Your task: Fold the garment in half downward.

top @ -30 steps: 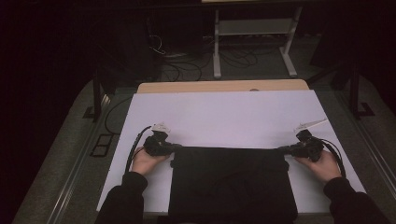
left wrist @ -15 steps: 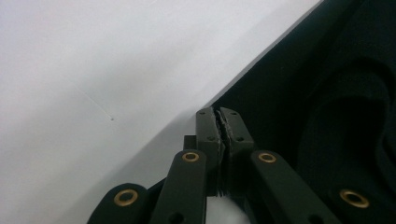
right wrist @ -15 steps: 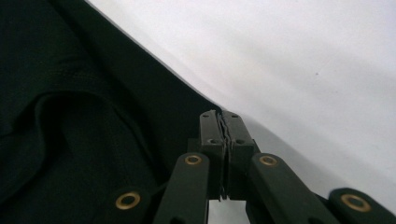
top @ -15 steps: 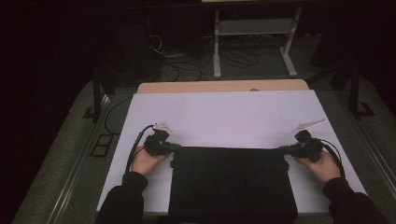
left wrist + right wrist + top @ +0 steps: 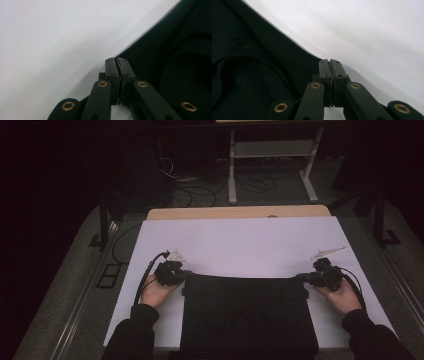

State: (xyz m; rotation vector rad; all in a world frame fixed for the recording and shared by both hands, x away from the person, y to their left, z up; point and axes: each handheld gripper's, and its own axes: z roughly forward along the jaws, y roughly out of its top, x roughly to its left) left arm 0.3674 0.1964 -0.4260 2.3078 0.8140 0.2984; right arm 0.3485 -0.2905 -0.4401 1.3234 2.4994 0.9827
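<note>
White sheeting [image 5: 240, 245] covers the table, with a strip of wooden tabletop [image 5: 235, 212] exposed at the far edge and dark floor with cables beyond. One black garment [image 5: 247, 312] lies flat at the near middle of the sheet. Left gripper [image 5: 181, 276] is clenched on the garment's far left corner; right gripper [image 5: 306, 278] is clenched on its far right corner. Both gripper views show the jaws pressed together at the cloth edge.

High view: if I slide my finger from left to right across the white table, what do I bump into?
left hand → left gripper → black cloth → right gripper → right hand
</note>
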